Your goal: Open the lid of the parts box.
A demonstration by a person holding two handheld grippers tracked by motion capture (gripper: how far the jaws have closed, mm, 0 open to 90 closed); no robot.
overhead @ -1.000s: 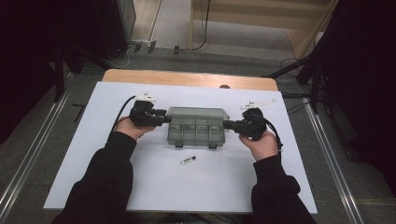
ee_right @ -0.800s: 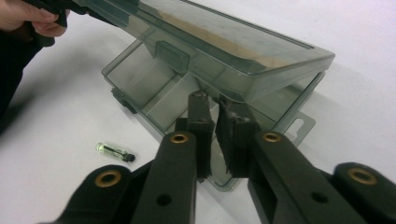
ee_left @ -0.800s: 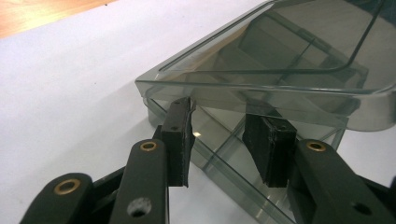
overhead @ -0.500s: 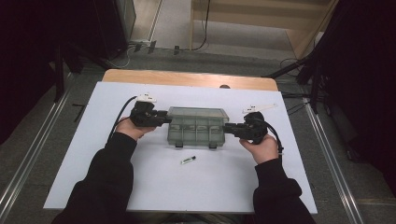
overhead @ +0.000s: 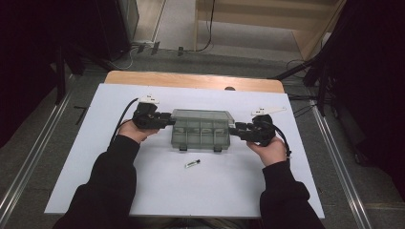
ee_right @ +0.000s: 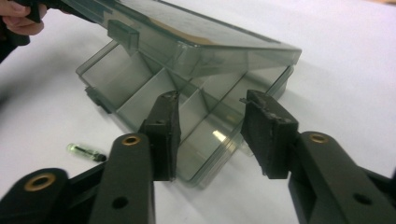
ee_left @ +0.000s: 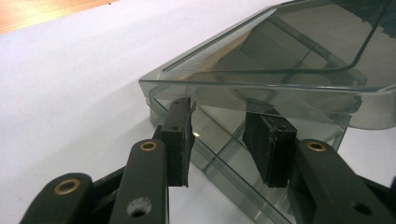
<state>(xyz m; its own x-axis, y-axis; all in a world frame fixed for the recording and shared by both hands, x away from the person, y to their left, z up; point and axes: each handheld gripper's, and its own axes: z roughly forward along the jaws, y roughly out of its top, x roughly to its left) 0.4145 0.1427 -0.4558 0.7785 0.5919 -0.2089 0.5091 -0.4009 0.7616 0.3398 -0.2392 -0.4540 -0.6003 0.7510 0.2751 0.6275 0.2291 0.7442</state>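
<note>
Both claws flank the box: my left gripper (overhead: pixel 168 119) sits at its left end, my right gripper (overhead: pixel 235 129) at its right end, each pointing inward along the box's long axis, which runs across the white table cover (overhead: pixel 95 157) from one hand to the other.

Largest first. That cover spreads over the wooden table (overhead: pixel 191 78), and the smoky clear compartment box (overhead: pixel 202 128) lies near its middle, between my hands. In the right gripper view its lid (ee_right: pixel 196 42) stands slightly lifted over the divided tray (ee_right: pixel 154 93), front edge raised, latch tabs loose.

On the left, my jaws stand about half apart, the pads reaching in under the lid's overhanging rim (ee_left: pixel 261 88) at the end wall; I cannot tell for sure whether they press on it. On the right, my jaws have just been opening, and now the pads stand clear at the box's near corner, nothing pinched between them.

Smallest: a little vial (overhead: pixel 192 163) lies on the cover just in front of the box, toward me, roughly midway between my hands and slightly nearer the right one. By my judgement that is the reach to make.
</note>
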